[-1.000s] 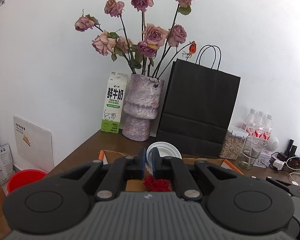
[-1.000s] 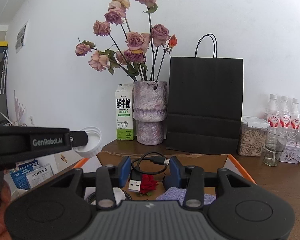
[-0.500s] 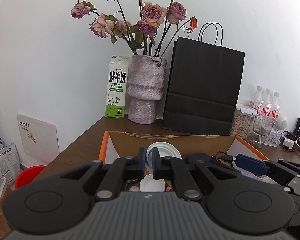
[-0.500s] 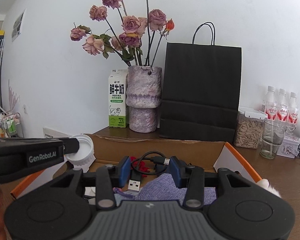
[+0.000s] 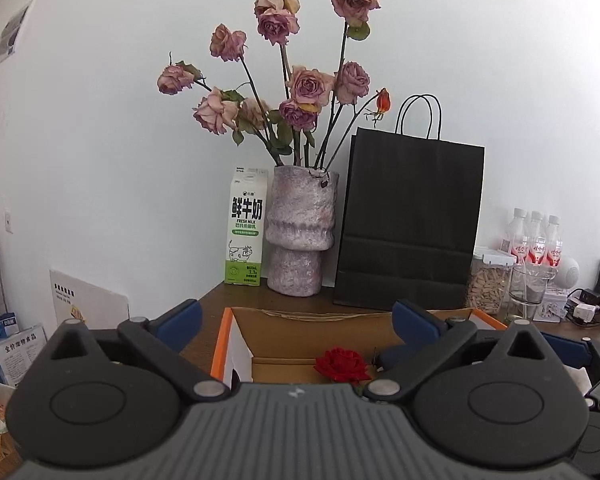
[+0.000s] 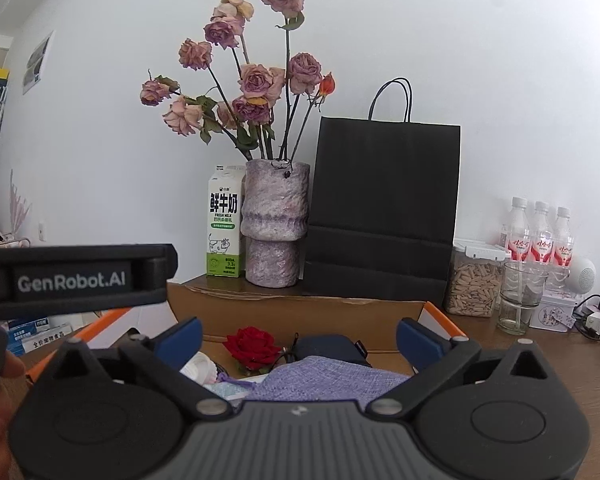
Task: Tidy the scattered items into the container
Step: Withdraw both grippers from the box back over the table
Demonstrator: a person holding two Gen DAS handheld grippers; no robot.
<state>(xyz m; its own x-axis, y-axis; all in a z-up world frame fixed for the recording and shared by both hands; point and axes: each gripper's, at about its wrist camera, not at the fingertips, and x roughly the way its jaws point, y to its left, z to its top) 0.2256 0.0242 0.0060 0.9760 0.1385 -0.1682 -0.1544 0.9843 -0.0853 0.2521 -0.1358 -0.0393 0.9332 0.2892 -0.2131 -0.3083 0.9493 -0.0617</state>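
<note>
An open cardboard box with orange flaps (image 5: 225, 340) (image 6: 300, 314) stands on the wooden table right in front of both grippers. Inside it lie a red rose (image 5: 342, 364) (image 6: 254, 346), a white cap (image 6: 198, 368), a dark pouch (image 6: 328, 350) and a purple cloth bag (image 6: 332, 380). My left gripper (image 5: 296, 322) hangs over the box's left part, its jaws opening wide with nothing between them. My right gripper (image 6: 300, 338) is over the box's middle, its jaws also opening, nothing between them. The black cable is out of sight.
Behind the box stand a milk carton (image 5: 246, 226), a mottled vase of dried roses (image 5: 300, 236) and a black paper bag (image 5: 410, 224). To the right are a seed jar (image 6: 474, 280), a glass (image 6: 520, 296), three bottles (image 6: 540, 236) and chargers.
The left jaws let go of the white cap, which now lies in the box. The right jaws released the black USB cable. Both grippers sank slightly and now stand wide apart.
</note>
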